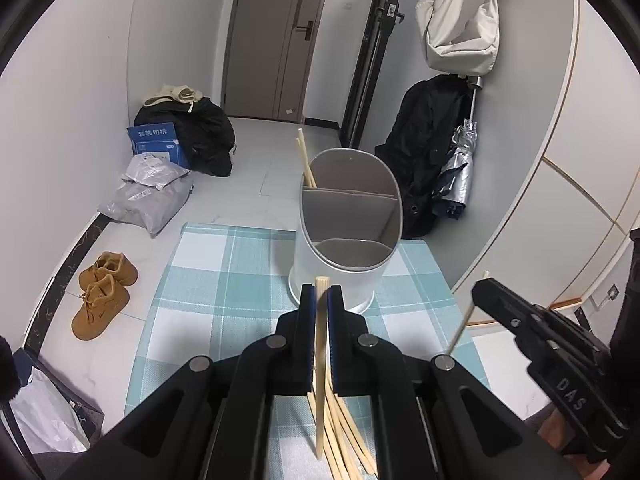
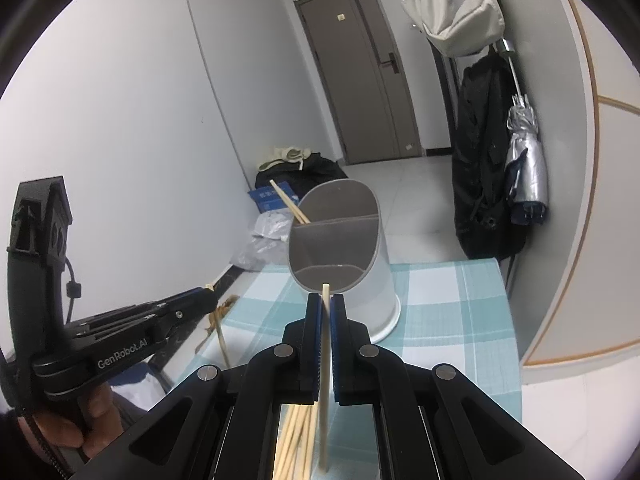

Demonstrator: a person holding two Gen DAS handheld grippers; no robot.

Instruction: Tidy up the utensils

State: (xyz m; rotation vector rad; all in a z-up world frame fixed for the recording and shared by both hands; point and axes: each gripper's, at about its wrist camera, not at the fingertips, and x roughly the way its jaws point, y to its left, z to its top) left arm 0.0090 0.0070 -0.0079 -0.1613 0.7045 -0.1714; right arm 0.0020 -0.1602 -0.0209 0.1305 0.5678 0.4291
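Observation:
A white oval utensil holder [image 1: 344,240] with a grey divider stands on the checked cloth; two wooden chopsticks [image 1: 305,158] lean in its far compartment. It also shows in the right wrist view [image 2: 344,256]. My left gripper [image 1: 321,294] is shut on a wooden chopstick [image 1: 320,380] held upright just short of the holder. My right gripper [image 2: 326,304] is shut on another chopstick [image 2: 325,380], also upright in front of the holder. A pile of loose chopsticks [image 1: 344,436] lies on the cloth under the grippers, seen also in the right wrist view [image 2: 294,440].
The table carries a blue-and-white checked cloth [image 1: 224,280]. On the floor to the left lie brown shoes [image 1: 102,294], grey parcels [image 1: 148,200] and a black bag [image 1: 200,132]. A black coat [image 1: 428,148] and folded umbrella [image 1: 456,176] hang at the right wall.

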